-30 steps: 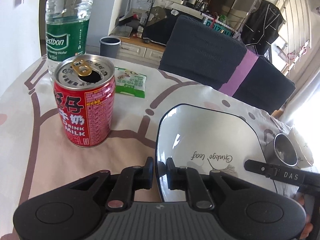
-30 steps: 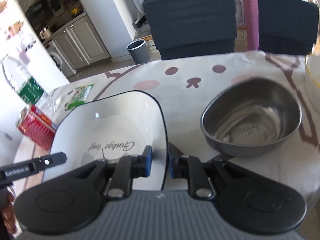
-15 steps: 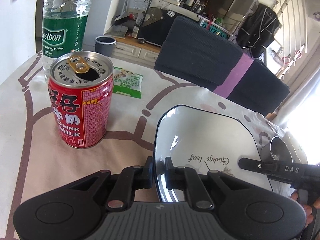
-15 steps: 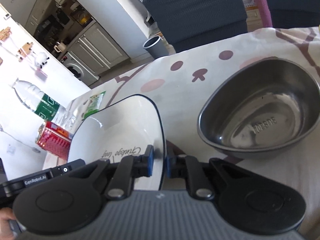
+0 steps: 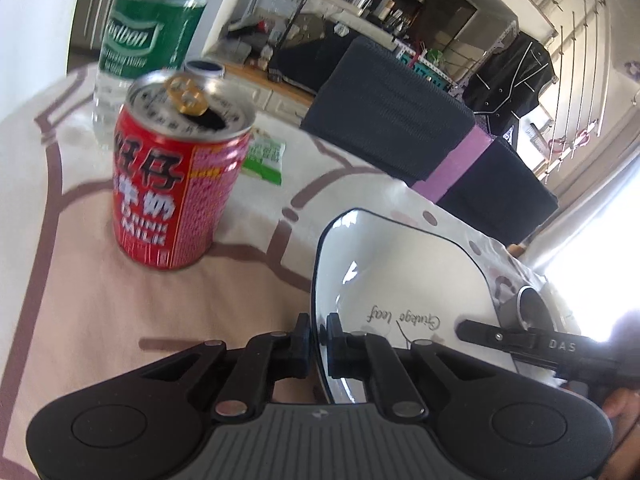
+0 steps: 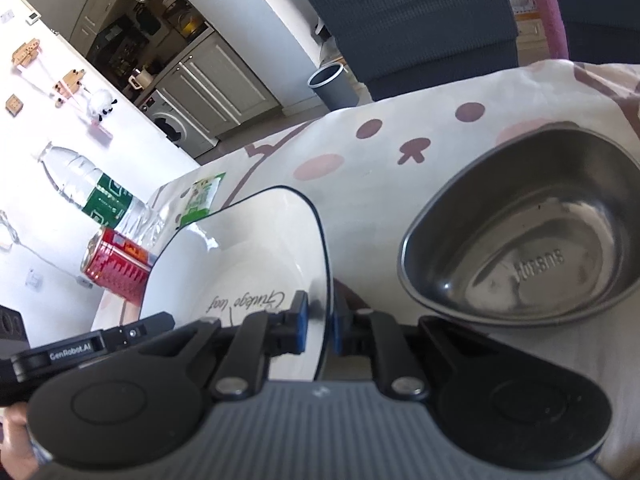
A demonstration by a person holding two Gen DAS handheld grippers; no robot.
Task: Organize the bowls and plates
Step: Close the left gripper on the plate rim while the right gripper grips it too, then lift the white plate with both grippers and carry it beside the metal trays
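left wrist: left gripper (image 5: 318, 338) jaws nearly closed, pinching left rim of white plate (image 5: 404, 276). plate tilted over tablecloth (image 5: 80, 300). red milk can (image 5: 178, 188) upright to its left, water bottle (image 5: 140, 48) behind can.

right wrist: right gripper (image 6: 320, 326) jaws clamped on plate (image 6: 256, 264) right rim. steel bowl (image 6: 524, 232) just right of plate, on cloth; can't tell if touching.
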